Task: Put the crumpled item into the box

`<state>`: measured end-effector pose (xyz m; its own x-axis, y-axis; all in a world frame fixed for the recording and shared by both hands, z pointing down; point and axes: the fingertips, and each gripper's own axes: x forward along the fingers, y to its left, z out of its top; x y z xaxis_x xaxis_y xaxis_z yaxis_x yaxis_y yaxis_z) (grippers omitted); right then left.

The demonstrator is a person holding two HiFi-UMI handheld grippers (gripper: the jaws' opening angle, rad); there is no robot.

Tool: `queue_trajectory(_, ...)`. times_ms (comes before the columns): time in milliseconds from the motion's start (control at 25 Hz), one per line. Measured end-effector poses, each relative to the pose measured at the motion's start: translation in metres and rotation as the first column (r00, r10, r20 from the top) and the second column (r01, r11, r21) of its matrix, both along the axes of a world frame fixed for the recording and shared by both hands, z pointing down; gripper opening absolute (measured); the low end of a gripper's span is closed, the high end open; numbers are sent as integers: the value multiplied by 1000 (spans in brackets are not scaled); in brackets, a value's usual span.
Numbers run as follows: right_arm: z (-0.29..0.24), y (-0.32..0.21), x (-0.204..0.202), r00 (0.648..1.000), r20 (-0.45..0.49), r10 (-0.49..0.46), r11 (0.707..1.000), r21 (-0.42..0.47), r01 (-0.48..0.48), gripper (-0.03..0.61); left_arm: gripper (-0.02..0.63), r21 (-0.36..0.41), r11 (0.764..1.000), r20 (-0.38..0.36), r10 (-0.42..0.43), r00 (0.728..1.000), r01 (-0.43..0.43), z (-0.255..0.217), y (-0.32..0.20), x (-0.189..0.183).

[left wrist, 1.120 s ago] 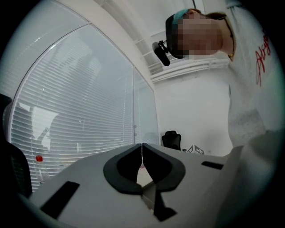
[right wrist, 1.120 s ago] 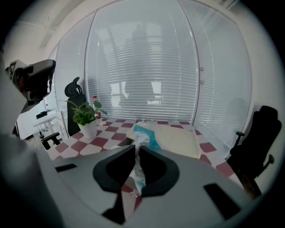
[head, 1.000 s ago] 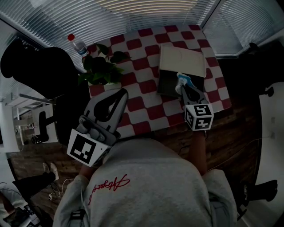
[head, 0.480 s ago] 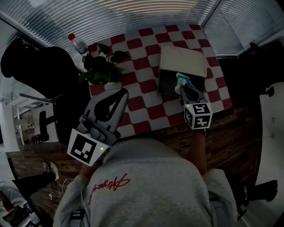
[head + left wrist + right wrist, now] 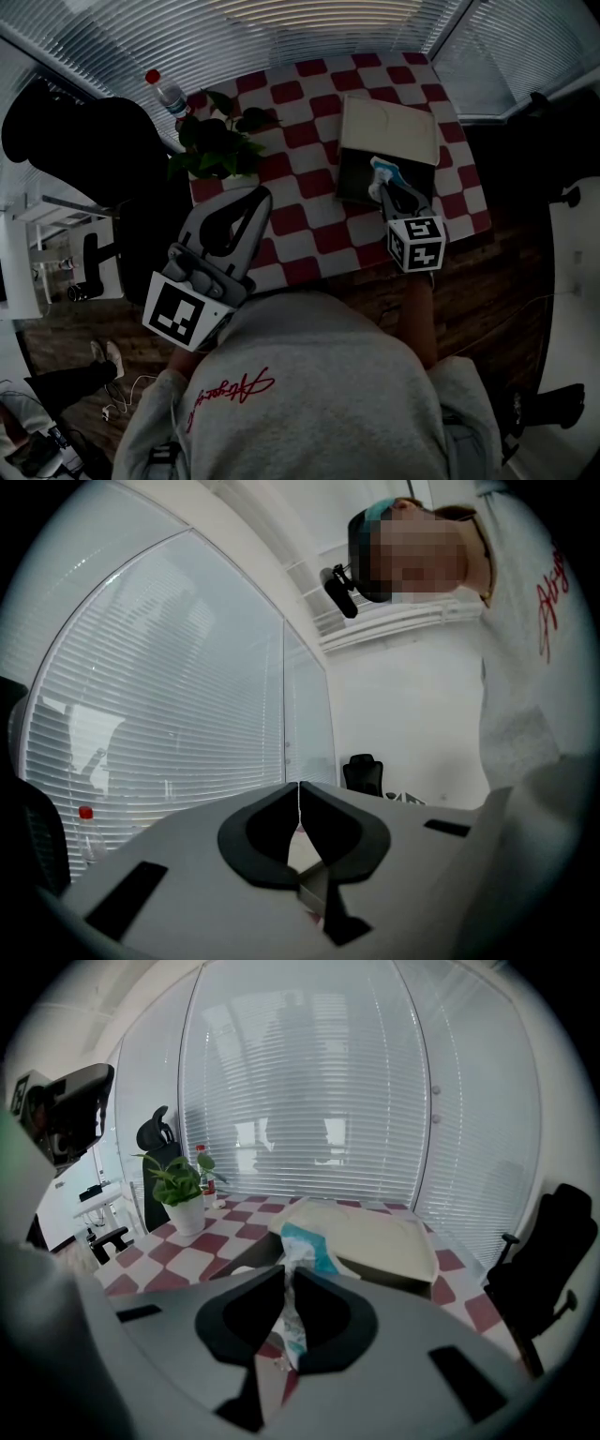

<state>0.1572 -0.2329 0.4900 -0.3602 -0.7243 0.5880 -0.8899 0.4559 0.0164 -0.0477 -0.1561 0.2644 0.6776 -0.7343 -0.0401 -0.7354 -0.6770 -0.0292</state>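
The right gripper pinches the crumpled white-and-blue wrapper and holds it over the near part of the open box on the red-checked table. The left gripper has its jaws pressed together on nothing, well apart from the box. The red script on the grey sweatshirt is too small to read.

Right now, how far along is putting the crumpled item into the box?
Done: the crumpled item is clamped in the right tool, off the checkered table. In hand: the tool holds it at the near edge of the open box, apparently above the dark inside. Left: lower it in and release. The left tool is shut, empty, away from the box.
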Motion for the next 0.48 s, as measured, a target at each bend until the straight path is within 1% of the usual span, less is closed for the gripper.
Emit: queue_trajectory(480, 11, -5, 3, 1000, -20, 2, 1000, -30, -2, 44, 18, -6, 1000, 3, 7, 1000, -7, 1, -7, 2)
